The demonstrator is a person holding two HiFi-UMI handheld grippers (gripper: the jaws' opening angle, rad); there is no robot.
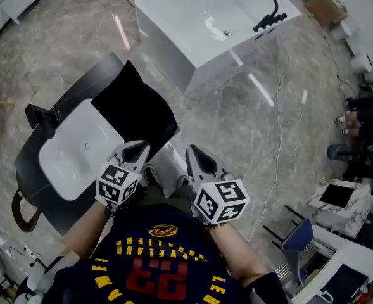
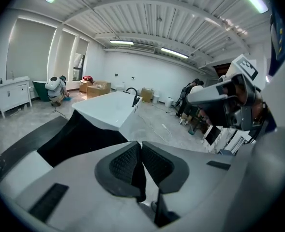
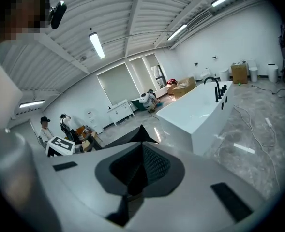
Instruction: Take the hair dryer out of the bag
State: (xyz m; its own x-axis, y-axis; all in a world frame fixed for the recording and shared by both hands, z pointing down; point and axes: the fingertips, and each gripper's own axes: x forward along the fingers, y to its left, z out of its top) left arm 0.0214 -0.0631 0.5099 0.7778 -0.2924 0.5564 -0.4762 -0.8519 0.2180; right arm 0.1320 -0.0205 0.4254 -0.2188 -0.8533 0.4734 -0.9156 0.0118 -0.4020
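A black bag (image 1: 134, 108) lies on the dark counter (image 1: 59, 138) beside a white basin; it also shows as a dark shape in the left gripper view (image 2: 79, 135) and as a dark peak in the right gripper view (image 3: 138, 133). No hair dryer is visible. My left gripper (image 1: 136, 147) is held close to my body, just short of the bag's near edge, jaws shut with nothing between them (image 2: 141, 145). My right gripper (image 1: 195, 151) is beside it to the right, over the floor, also shut and empty (image 3: 142, 147).
A white basin (image 1: 78, 149) with a black tap (image 1: 44, 116) is set in the counter. A white bathtub (image 1: 202, 27) with a black faucet (image 1: 268, 11) stands beyond. A cable (image 1: 280, 125) trails on the marble floor. People and boxes are at the right edge.
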